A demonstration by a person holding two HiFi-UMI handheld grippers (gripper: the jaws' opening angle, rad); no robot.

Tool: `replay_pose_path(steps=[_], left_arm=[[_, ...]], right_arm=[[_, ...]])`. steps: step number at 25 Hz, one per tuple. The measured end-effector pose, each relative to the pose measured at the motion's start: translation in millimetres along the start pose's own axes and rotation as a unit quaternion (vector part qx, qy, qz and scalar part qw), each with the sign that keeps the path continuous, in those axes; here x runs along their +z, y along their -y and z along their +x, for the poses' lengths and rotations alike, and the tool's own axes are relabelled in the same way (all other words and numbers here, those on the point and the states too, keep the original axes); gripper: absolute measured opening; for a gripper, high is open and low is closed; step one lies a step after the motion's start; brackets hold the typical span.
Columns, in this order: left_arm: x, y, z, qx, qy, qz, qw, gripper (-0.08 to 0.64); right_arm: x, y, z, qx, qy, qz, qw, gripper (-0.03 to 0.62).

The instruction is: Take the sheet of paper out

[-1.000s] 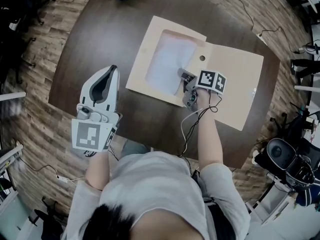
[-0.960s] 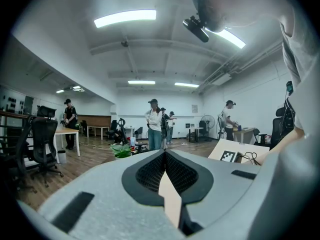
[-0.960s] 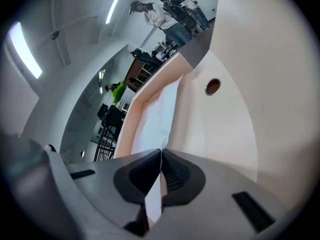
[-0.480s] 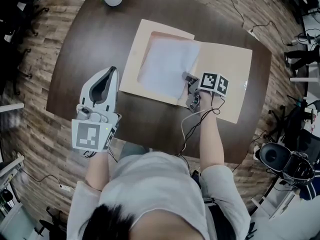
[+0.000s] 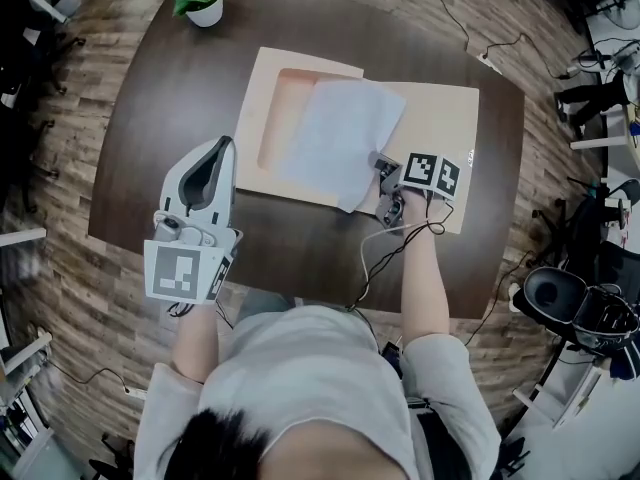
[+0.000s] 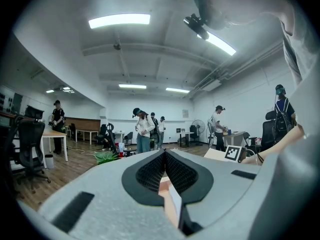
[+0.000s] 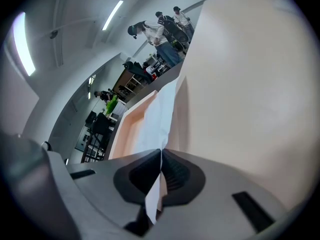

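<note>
Worked in an open-plan room with a wood-plank floor [image 5: 90, 298], at a dark brown, round-cornered bench [image 5: 190, 98]. Had the right gripper [image 5: 380, 163] clamped shut on the near right edge of the thin white sheet of paper [image 5: 335, 133], ribbed black pads flat against both faces, nose tilted down at the bench. Gripped by the edge, probably so as to slide it out flat instead of crumpling it. Had the sheet partway out: left part over the shallow recessed pocket [image 5: 280, 118] of the pale peach card folder [image 5: 445, 118], remainder slanting across the fold onto the right leaf, one corner just past the folder's near edge. Judged the paper limp and smooth, likely to bow or tear under a sharp tug. Found the folder spread open and flat on the bench, matt, stiff, straight-edged, the pocket framed by a raised border; laid open, presumably, to give access to the sheet. Trailed a thin black cable [image 5: 375, 263] from the right gripper back over the bench's near edge. Held the left gripper [image 5: 226, 143] off to the left, well apart from the folder, pointing level: grey moulded shell, black ribbed pads closed together on nothing, seemingly parked out of the way. Noted a small green plant in a white pot [image 5: 203, 0] at the bench's far left corner, well clear of the work.
</note>
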State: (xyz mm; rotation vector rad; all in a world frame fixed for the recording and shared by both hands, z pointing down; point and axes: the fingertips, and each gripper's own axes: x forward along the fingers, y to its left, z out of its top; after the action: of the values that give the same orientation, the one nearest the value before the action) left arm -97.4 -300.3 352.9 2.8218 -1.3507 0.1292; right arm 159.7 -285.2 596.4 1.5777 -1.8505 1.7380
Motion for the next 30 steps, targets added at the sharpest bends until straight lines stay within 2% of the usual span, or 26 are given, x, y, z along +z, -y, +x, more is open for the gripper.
replay_pose_path(steps=[11, 20, 30], left_arm=[[17, 31, 1, -0.025, 0.019, 0.004, 0.9995, -0.003], [31, 52, 1, -0.043, 0.032, 0.011, 0.9985, -0.003], [46, 67, 2, -0.051, 0.042, 0.021, 0.9976, -0.003]], right_arm=[[1, 14, -54, -0.012, 0.045, 0.004, 0.999, 0.014], [6, 2, -95, 0.006, 0.095, -0.003, 0.995, 0.014], [16, -27, -130, 0.014, 0.147, -0.066, 0.987, 0.014]])
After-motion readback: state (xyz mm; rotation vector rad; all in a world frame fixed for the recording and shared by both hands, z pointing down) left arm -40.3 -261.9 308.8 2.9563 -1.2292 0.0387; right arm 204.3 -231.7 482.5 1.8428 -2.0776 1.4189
